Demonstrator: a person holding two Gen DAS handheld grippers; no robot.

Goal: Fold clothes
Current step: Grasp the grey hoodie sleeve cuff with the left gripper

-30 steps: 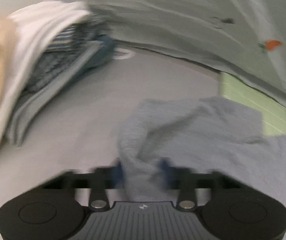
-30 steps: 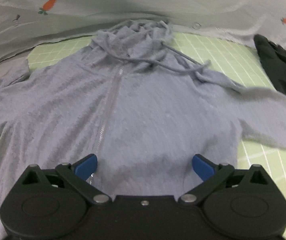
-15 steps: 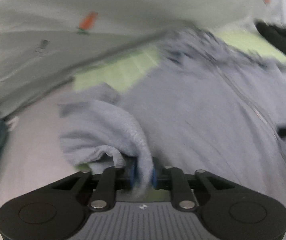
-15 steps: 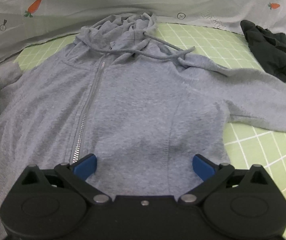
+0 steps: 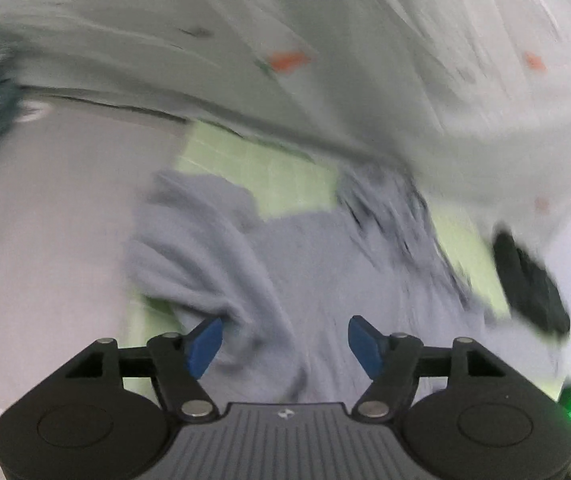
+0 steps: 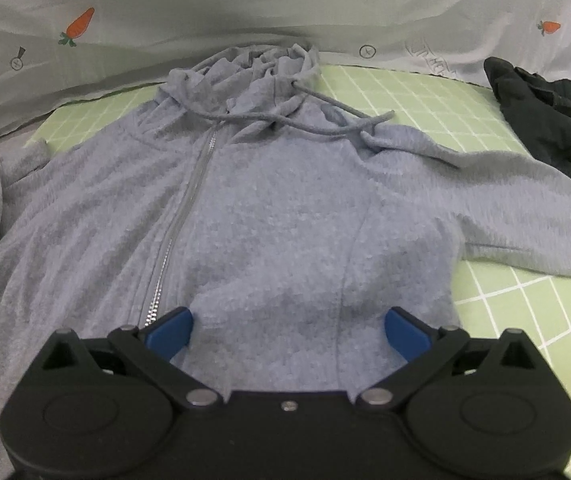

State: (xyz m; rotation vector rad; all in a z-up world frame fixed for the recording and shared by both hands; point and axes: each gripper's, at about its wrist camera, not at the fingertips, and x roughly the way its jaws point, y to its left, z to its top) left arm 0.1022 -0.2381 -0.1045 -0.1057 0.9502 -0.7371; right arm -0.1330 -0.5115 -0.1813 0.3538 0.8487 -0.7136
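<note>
Though blur is smearing the left wrist view, one left gripper is showing jaws spread, empty, over one grey hoodie; its bunched sleeve is lying at 10 o'clock.

Right wrist view: one right gripper, jaws apart, is hovering over that hoodie's hem on one green grid mat; one black garment is sitting at 2 o'clock, two carrot prints at 11 and 1.

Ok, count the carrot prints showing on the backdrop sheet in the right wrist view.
2. One carrot print sits at upper left of the sheet; the other carrot print at upper right, above the black garment. Folds may hide more.
</note>
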